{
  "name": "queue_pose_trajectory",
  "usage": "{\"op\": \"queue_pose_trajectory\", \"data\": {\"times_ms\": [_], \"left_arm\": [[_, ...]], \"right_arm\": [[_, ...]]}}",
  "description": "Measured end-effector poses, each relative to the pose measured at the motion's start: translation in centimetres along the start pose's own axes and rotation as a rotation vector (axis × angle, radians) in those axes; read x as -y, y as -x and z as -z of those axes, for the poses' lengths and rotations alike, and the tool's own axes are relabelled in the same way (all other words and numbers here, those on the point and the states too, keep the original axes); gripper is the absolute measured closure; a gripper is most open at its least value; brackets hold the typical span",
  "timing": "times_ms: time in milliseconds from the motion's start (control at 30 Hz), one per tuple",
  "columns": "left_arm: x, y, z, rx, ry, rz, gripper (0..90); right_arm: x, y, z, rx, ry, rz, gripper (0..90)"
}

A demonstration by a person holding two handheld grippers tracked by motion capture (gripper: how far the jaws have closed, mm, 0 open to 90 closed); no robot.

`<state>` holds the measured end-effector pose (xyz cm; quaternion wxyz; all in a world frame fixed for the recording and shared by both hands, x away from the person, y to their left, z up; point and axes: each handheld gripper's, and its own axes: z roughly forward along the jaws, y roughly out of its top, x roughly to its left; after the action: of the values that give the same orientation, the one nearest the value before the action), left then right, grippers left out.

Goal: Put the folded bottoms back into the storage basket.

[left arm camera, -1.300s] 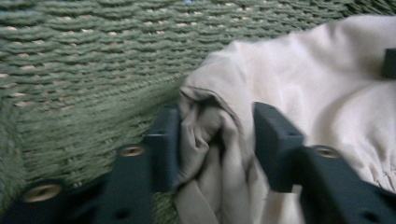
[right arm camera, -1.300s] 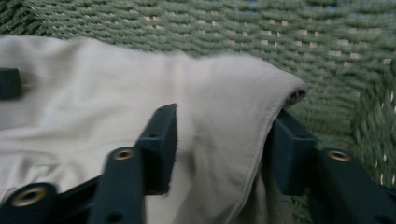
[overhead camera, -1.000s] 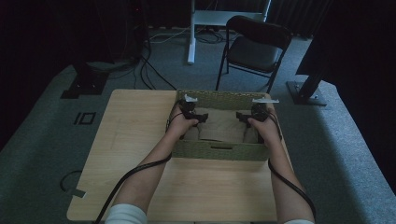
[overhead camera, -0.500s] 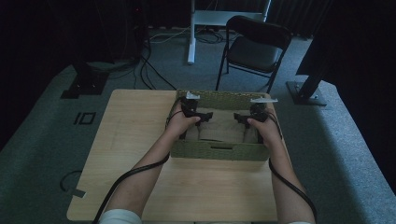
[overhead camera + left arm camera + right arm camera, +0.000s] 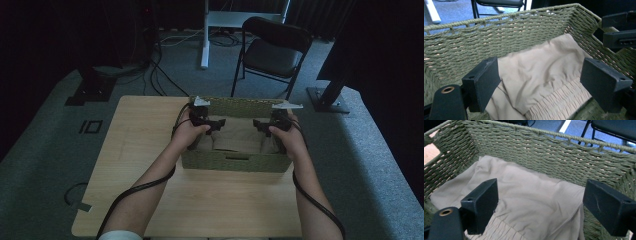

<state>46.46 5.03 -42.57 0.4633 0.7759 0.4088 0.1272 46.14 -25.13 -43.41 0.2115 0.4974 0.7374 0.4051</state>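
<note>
The tan cloth lies folded flat in the bottom of the green woven basket, which sits on the wooden table. From above, the cloth covers most of the basket floor. Its bunched, stretchy edge is on the side near the person.

The basket is the biggest worry. It looks light, so if a gripper bumps a wall or pulls the cloth up too fast, I think the whole basket could slide or tip on the table.

The cloth is next. It is soft and loose. If only one side gets grabbed, it may come unfolded and hang in a messy lump.

The left gripper hangs over the cloth with its jaws wide apart and holds nothing. The right gripper is the same, jaws spread wide over the cloth and empty. If the jaws close too high, they will pinch only air. If they go too low, a jaw could snag in the rope weave and get stuck.
</note>
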Motion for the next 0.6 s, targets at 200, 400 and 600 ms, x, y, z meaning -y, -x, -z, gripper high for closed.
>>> {"op": "queue_pose_trajectory", "data": {"times_ms": [200, 400, 600], "left_arm": [[0.2, 0.6, 1.2, 0.02, 0.019, -0.004, 16.2], [-0.2, 1.1, 2.6, 0.019, 0.041, -0.012, 16.1], [0.0, 1.6, 3.9, 0.03, 0.055, -0.021, 16.1]], "right_arm": [[0.1, -0.5, 1.3, -0.008, 0.016, 0.041, 12.7], [0.1, -1.0, 2.5, -0.014, 0.043, 0.054, 12.6], [0.2, -1.6, 3.6, -0.029, 0.069, 0.068, 12.6]]}}
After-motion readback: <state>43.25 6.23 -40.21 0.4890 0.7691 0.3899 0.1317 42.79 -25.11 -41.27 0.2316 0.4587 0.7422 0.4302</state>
